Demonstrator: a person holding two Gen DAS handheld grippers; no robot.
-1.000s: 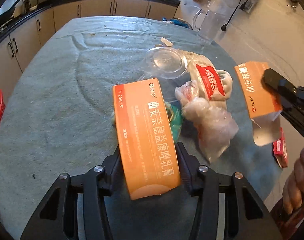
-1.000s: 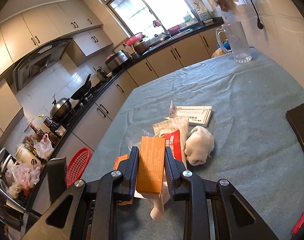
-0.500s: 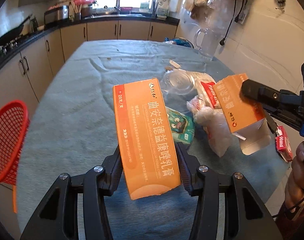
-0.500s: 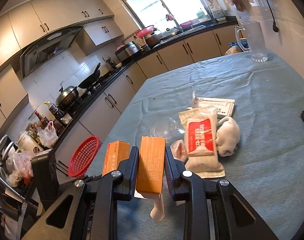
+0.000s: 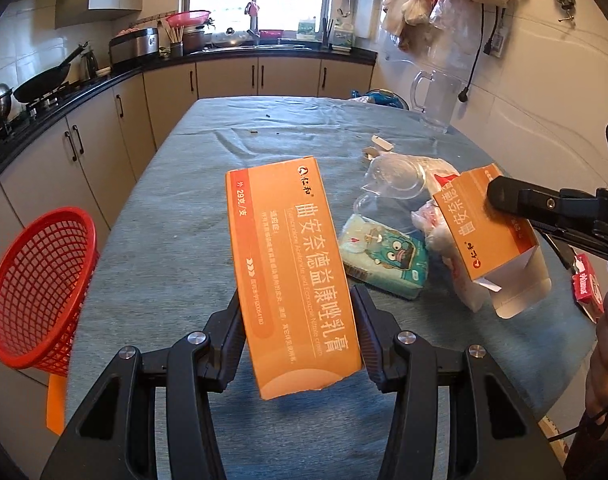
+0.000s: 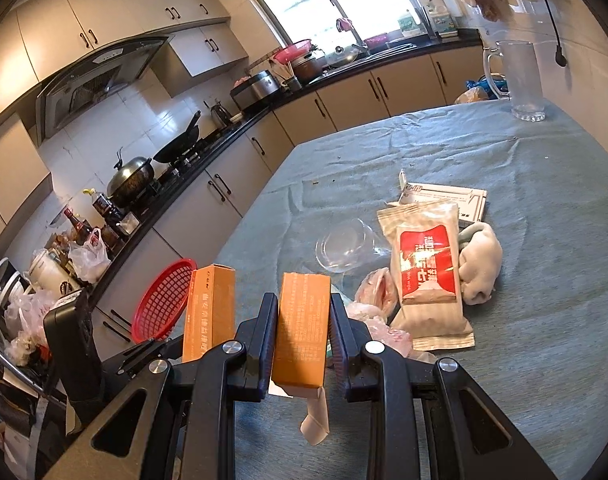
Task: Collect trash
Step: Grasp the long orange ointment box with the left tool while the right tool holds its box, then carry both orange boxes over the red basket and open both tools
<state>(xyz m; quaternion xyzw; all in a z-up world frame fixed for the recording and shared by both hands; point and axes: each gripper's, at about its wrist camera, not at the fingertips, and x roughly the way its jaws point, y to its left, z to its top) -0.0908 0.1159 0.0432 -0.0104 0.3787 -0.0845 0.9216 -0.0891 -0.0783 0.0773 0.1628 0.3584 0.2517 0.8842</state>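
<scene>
Two orange boxes; only the left view shows the tissue pack (image 5: 383, 258).

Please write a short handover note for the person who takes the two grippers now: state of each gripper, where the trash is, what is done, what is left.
Left gripper: shut on a closed orange box, held above the table.
Right gripper: shut on an orange box with an open end flap, also in the air.
Red basket: at the table's left edge; no trash visible in it.
Left on the table: wet-wipe pack, tissue packet, clear plastic cup, crumpled plastic bag.
Next, probably: drop both boxes in the basket.
</scene>
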